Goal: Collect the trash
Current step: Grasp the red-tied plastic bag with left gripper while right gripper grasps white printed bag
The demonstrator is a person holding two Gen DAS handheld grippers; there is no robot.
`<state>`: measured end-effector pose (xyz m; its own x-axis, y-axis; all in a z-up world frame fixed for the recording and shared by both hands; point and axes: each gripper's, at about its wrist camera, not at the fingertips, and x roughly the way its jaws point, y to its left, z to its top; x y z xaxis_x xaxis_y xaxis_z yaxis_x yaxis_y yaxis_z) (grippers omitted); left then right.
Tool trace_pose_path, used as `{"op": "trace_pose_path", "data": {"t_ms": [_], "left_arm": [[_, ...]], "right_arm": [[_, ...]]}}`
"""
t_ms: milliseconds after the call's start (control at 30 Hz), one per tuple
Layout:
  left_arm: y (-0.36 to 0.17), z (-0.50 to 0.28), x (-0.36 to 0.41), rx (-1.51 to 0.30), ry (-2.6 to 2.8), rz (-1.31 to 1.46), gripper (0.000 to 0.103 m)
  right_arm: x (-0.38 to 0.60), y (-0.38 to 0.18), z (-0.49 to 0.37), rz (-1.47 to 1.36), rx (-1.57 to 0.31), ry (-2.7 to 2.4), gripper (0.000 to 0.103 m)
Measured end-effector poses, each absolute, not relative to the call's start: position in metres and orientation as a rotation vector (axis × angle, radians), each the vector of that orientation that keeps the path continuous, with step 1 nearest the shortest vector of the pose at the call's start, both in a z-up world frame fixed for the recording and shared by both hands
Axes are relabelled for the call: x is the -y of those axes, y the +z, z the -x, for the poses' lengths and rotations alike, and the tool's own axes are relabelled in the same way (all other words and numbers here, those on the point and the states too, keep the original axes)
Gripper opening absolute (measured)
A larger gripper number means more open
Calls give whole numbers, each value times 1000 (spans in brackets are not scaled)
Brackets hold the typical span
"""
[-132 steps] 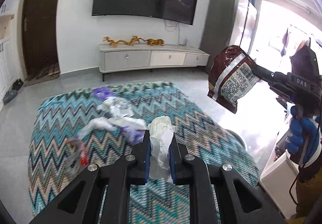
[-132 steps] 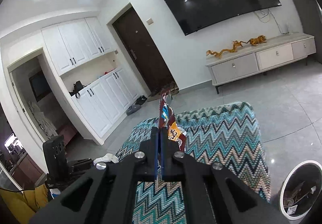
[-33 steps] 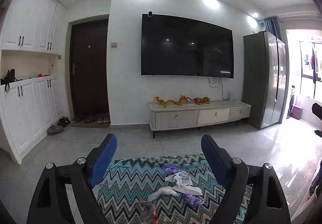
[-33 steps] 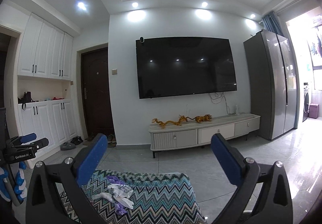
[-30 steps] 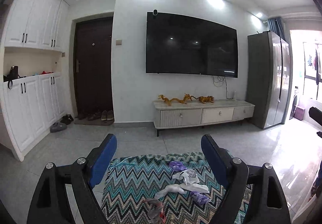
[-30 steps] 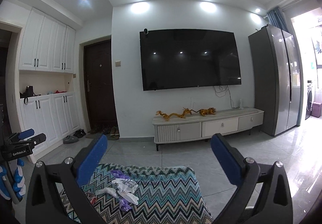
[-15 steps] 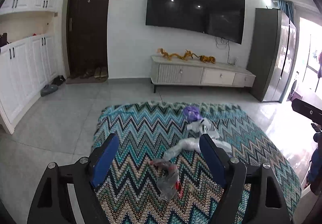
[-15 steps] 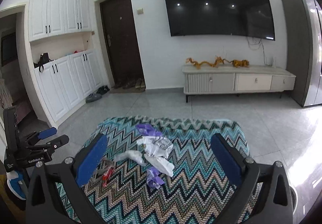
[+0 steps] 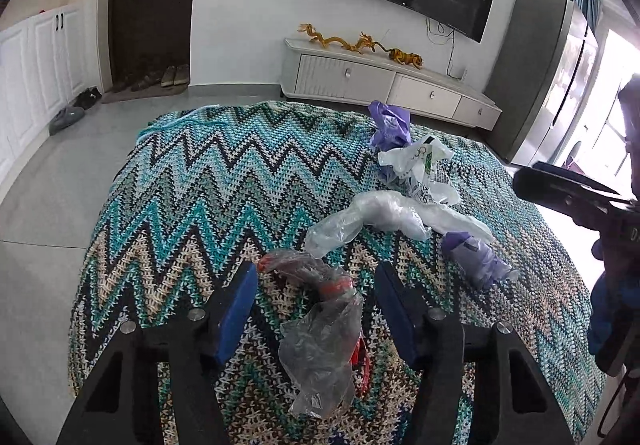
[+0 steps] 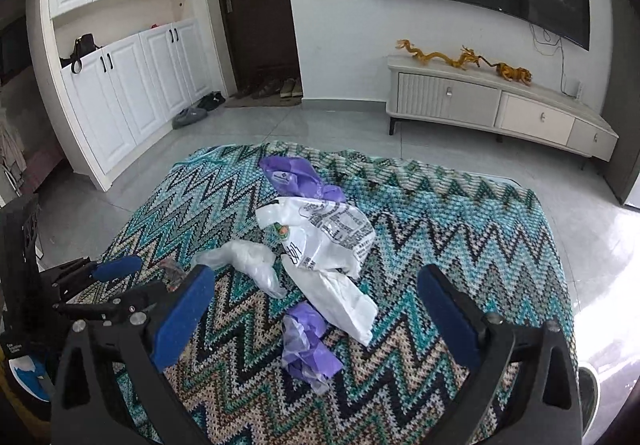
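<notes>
Trash lies on a zigzag rug [image 9: 192,181]. My left gripper [image 9: 316,309] is open, its jaws either side of a clear wrapper with red parts [image 9: 320,321]. Beyond it lie a clear plastic bag [image 9: 376,217], a small purple bag [image 9: 476,257], a white printed bag [image 9: 420,165] and a larger purple bag [image 9: 390,125]. My right gripper [image 10: 316,313] is open and empty above the small purple bag [image 10: 304,345], with the white printed bag [image 10: 324,237] and clear bag [image 10: 248,261] just ahead. The left gripper also shows at the left of the right wrist view [image 10: 116,281].
Grey tiled floor [image 9: 48,173] surrounds the rug. A low TV cabinet [image 10: 500,109] stands against the far wall under a TV. White cupboards [image 10: 120,85] and shoes by a dark door are at the left. A white bin rim [image 10: 592,397] shows at the right edge.
Both grippers, shut on trash 4.4 s ago, are now open and empty. Over the last second both tilted down and moved closer to the trash on the rug.
</notes>
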<state>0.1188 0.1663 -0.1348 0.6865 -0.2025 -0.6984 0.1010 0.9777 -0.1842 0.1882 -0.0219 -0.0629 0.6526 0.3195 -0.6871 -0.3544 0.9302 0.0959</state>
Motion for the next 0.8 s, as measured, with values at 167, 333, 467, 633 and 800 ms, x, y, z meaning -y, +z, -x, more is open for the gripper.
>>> {"op": "trace_pose_path", "data": {"t_ms": [167,333,467,633,800], "left_arm": [[-148,-122,-163,-825,-189,130,54],[-156,-126,-166,-850,-220,165,49],[-159,-126,-163,-860,-241,169,46],[-162,-127,-160,-867,-255,173,35],[-165,-125,-156,-871,-271,173,19]], "right_arm": [[-12,-75,-212,112,-781,410,79],[-26,-87,-237,106,-795,394,69],[-32,-95,-250,75,-818,387,55],[-27,-100,-255,34,-838,365,28],[-11,-92,-250,12,-829,354,17]]}}
